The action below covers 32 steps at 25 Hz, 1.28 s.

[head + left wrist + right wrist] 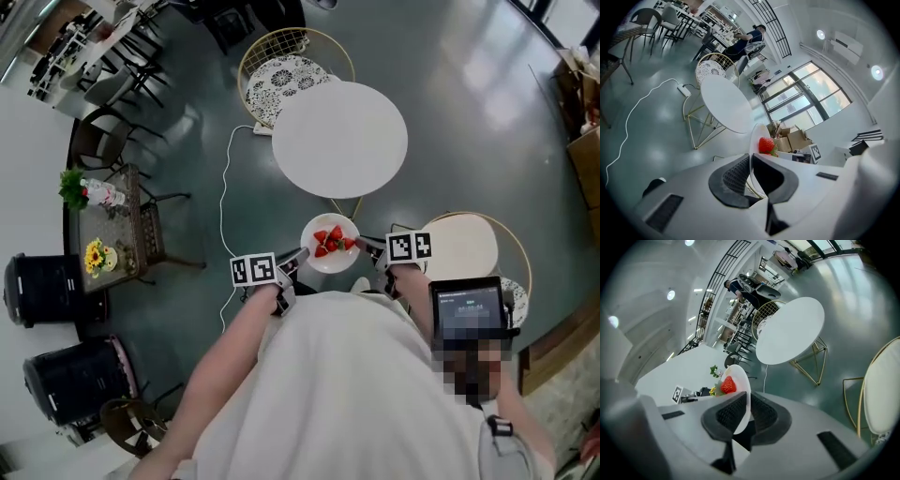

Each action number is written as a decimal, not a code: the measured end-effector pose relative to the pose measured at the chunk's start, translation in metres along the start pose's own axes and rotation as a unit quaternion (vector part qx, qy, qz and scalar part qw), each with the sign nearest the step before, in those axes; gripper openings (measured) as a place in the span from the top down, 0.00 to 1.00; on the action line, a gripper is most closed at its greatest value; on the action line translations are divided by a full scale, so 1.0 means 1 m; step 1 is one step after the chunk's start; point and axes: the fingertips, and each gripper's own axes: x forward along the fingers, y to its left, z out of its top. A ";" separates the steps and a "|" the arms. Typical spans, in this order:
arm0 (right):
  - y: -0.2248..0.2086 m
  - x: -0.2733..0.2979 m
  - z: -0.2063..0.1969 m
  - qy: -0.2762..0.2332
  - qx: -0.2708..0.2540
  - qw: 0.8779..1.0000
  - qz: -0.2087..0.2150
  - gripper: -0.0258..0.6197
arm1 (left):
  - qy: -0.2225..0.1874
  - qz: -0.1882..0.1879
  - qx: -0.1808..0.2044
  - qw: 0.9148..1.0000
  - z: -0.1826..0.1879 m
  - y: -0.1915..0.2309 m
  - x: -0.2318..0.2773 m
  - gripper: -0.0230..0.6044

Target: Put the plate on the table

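A white plate [330, 254] with several strawberries [332, 241] is held in the air just short of the round white table [339, 139]. My left gripper [296, 258] is shut on the plate's left rim. My right gripper [367, 246] is shut on its right rim. In the left gripper view the plate's edge [752, 145] runs between the jaws, a strawberry [766, 145] above them, the table [725, 104] ahead. In the right gripper view the plate [740, 394] is pinched the same way, with a strawberry [728, 385] on it and the table [790, 330] beyond.
A gold-wire chair with a patterned cushion [286, 75] stands behind the table, another cream-seated chair [464, 247] at my right. A white cable [225, 197] trails on the floor at left. A side table with flowers [105, 230] and black bins [47, 291] sit far left.
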 end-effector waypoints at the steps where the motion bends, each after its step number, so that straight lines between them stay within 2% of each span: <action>1: 0.000 0.003 -0.002 0.001 0.002 1.000 0.000 0.92 | 0.001 0.001 -0.002 1.000 -0.001 0.002 -0.001 0.94; 5: 0.015 0.026 -0.033 0.000 0.011 1.000 -0.004 0.92 | 0.008 0.000 -0.009 1.000 -0.016 0.028 -0.031 0.94; 7: 0.020 0.029 -0.036 -0.003 0.016 1.000 -0.009 0.92 | 0.015 -0.001 -0.007 1.000 -0.014 0.030 -0.036 0.94; 12: -0.016 0.016 0.025 -0.009 0.033 0.999 -0.020 0.92 | 0.037 -0.008 -0.006 0.999 0.033 0.017 0.023 0.94; 17: -0.022 0.022 0.056 -0.031 0.046 0.998 -0.044 0.92 | 0.059 -0.032 0.011 0.998 0.071 0.019 0.042 0.94; 26: 0.003 0.080 0.113 -0.043 0.033 0.997 -0.058 0.92 | 0.058 -0.046 0.012 0.997 0.146 0.053 0.028 0.94; 32: 0.022 0.151 0.143 -0.035 0.021 0.997 -0.064 0.92 | 0.051 -0.050 0.003 0.997 0.198 0.104 0.002 0.94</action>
